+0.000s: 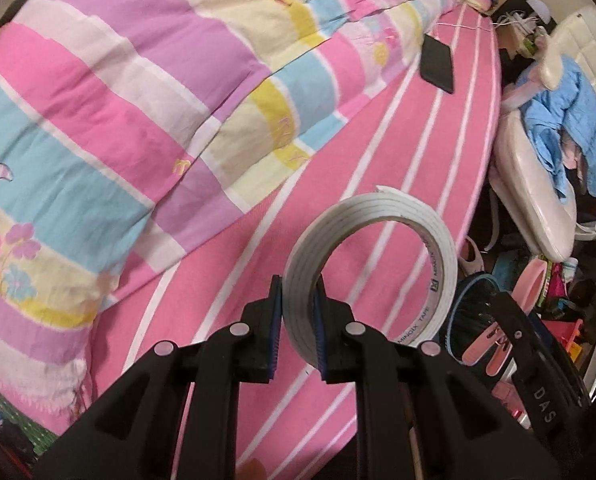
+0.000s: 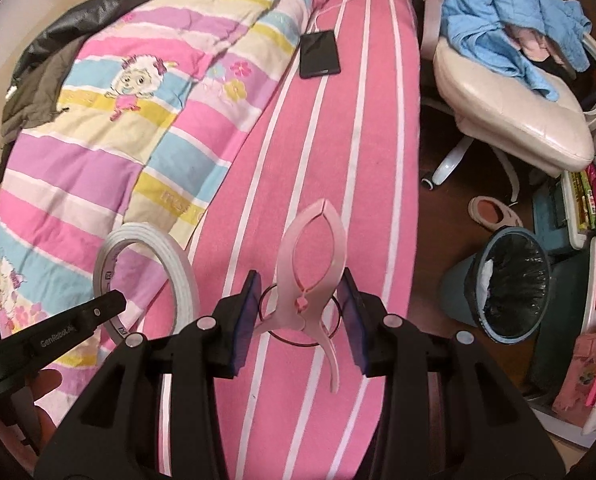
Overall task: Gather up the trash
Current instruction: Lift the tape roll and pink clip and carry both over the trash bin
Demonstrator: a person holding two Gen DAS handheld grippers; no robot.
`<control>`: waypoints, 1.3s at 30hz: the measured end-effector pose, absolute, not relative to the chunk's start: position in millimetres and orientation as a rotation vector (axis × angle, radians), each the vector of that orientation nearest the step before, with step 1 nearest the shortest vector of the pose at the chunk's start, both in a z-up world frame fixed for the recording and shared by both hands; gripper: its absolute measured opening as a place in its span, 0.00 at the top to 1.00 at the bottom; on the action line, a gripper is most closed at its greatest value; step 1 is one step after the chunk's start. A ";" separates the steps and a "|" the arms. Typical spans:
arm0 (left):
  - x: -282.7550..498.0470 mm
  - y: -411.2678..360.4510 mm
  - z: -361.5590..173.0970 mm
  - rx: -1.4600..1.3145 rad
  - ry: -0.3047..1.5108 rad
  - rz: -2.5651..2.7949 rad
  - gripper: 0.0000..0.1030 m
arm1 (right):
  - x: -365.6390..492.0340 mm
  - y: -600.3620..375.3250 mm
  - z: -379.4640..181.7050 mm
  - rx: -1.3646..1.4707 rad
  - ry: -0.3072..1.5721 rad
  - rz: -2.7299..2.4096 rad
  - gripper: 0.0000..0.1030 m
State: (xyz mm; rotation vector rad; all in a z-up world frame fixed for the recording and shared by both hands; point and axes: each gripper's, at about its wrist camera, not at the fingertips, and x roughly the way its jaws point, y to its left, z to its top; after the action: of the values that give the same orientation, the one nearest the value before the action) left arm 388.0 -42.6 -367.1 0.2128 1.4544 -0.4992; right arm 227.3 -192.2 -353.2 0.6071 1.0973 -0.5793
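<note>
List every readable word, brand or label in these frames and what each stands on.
"MINOIX TAPE": inner core of the tape roll held in the left gripper.
"DAS": right gripper's arm, left wrist view.
"GenRobot.a": left gripper's finger, rest cut off.
Quilt lettering: too blurred.

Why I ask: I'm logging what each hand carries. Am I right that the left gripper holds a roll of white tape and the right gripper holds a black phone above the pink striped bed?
Not quite. The right gripper holds a pink clothes clip, as the right wrist view shows. The black phone lies on the pink striped bed. The left gripper does hold the roll of white tape.
</note>
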 end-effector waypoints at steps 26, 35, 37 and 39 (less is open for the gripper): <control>168.1 -220.4 -363.9 0.428 1.453 -0.803 0.86 | -17.7 -318.1 -343.3 0.730 1.073 -0.856 0.61; 96.2 -310.5 -409.3 0.533 1.479 -0.848 0.86 | -80.7 -391.1 -383.8 0.783 1.114 -0.880 0.61; 86.7 -326.7 -417.0 0.549 1.481 -0.856 0.86 | -89.3 -401.8 -391.5 0.790 1.123 -0.877 0.61; 75.7 -344.0 -425.1 0.563 1.482 -0.863 0.86 | -97.9 -413.0 -401.0 0.793 1.135 -0.871 0.61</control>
State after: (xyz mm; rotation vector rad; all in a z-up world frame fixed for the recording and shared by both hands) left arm 75.7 -344.0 -425.1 0.5633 1.4824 -0.8630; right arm -97.9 -413.0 -401.0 0.7932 1.1351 -0.8715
